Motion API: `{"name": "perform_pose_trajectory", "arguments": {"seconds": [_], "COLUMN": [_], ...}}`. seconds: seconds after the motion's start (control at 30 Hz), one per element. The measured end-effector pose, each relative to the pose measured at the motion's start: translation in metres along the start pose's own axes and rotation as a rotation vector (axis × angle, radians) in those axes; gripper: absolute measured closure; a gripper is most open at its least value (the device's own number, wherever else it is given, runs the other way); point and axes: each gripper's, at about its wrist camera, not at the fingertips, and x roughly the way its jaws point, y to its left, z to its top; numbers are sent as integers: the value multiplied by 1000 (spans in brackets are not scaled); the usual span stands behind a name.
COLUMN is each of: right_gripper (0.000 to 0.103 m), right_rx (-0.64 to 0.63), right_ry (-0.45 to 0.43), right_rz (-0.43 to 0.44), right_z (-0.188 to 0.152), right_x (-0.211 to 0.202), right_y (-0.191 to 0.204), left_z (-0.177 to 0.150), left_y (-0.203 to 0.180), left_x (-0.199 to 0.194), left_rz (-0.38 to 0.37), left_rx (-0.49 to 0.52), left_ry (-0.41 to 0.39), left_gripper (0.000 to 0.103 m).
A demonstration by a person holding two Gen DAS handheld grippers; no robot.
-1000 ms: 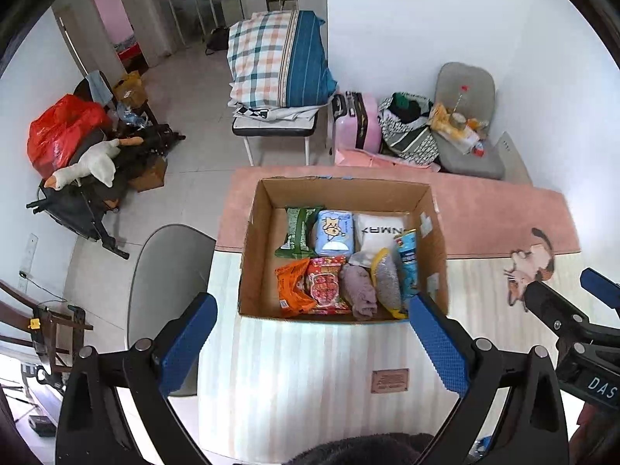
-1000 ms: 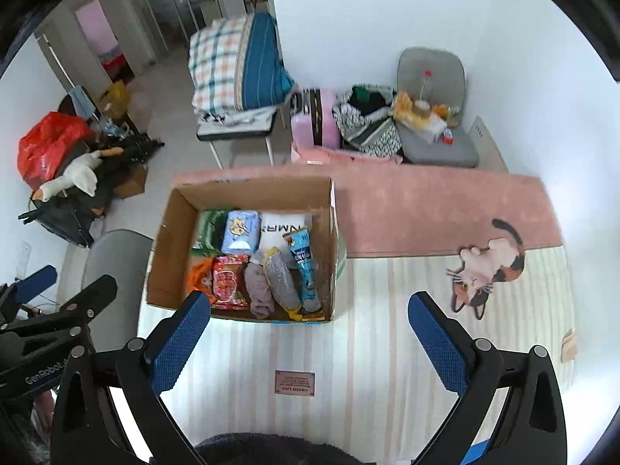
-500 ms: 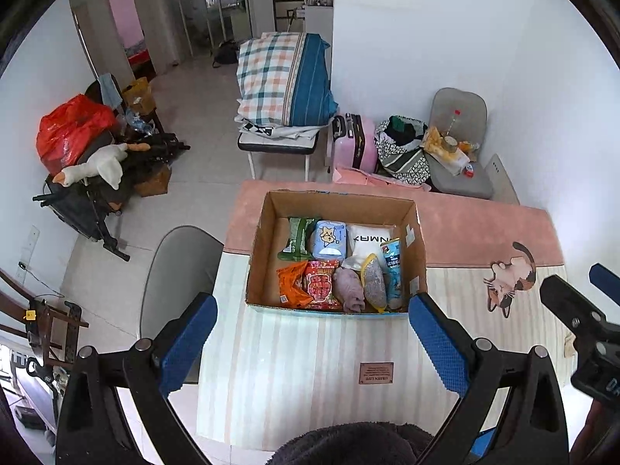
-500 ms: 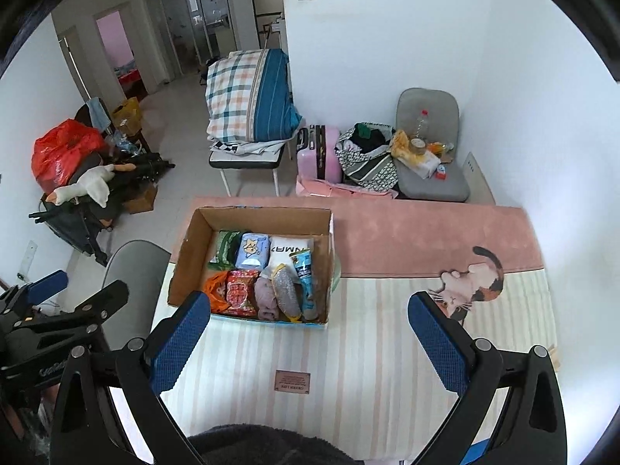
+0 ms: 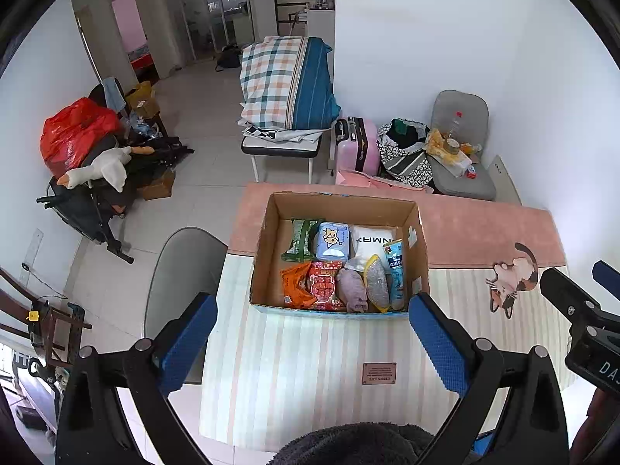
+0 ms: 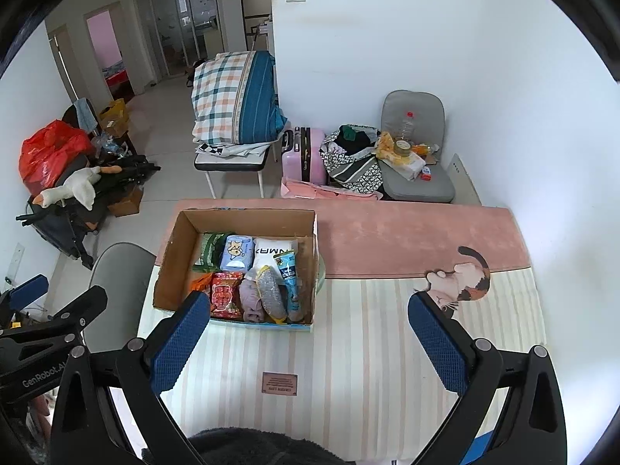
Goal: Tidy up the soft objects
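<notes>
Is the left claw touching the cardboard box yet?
Apart. In the left wrist view the open left claw hangs well above the table, with striped cloth showing between its fingertips and the cardboard box.

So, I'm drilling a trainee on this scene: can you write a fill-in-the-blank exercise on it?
1. The soft packs lie inside a ____ box.
2. Both the left gripper and the right gripper have their jaws ____.
3. The figure printed on the table mat is a ____.

Missing words: cardboard; open; cat
</notes>
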Motion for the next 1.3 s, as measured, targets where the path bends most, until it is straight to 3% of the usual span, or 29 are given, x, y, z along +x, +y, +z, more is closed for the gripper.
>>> {"name": "perform_pose_trajectory", "arguments": {"seconds": [1.3], "right_gripper": [0], "right_rx": [-4], "right_ry": [-21], "right_rz": [-5], "right_z": [-7], "right_x": [-9], "right_y": [-7], "left_z": [4], "left_y": [-7], "left_x": [-10], "left_rz": [4], "left_rx": [9], "left_ry": [-22], "left_gripper": [2]}}
